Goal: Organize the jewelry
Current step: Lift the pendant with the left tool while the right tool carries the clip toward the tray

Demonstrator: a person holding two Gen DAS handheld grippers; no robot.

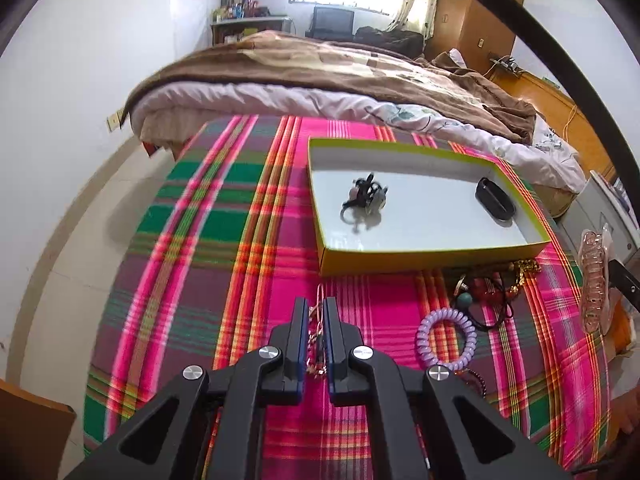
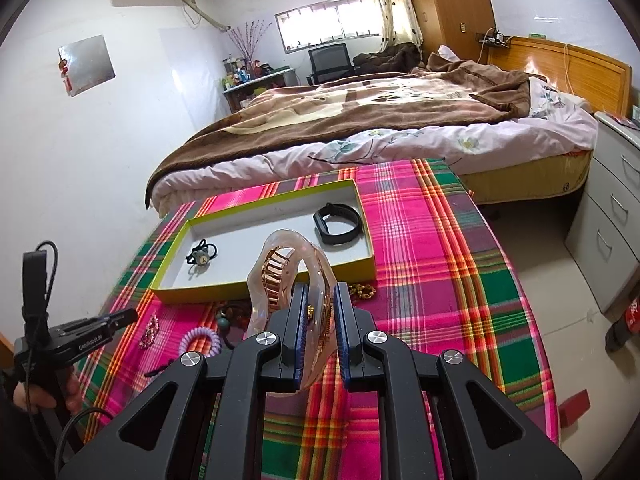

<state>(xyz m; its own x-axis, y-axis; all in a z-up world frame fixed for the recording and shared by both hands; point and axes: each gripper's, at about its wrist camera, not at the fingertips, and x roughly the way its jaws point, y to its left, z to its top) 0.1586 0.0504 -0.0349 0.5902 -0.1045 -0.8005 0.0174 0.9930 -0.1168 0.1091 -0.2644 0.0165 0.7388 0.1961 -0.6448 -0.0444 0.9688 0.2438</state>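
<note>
**Pink clip and fine chain, both gripped above the plaid tabletop**

The right gripper has its fingers clamped on a translucent pink hair clip, long axis pointing toward the tray. The left gripper is closed on a thin chain, lengthwise between the fingers; so slight a pinch could slip or snag.

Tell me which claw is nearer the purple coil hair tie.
Left. The left claw is shut on a thin chain just beside the purple coil hair tie. The right claw holds a pink hair clip farther off.
</note>
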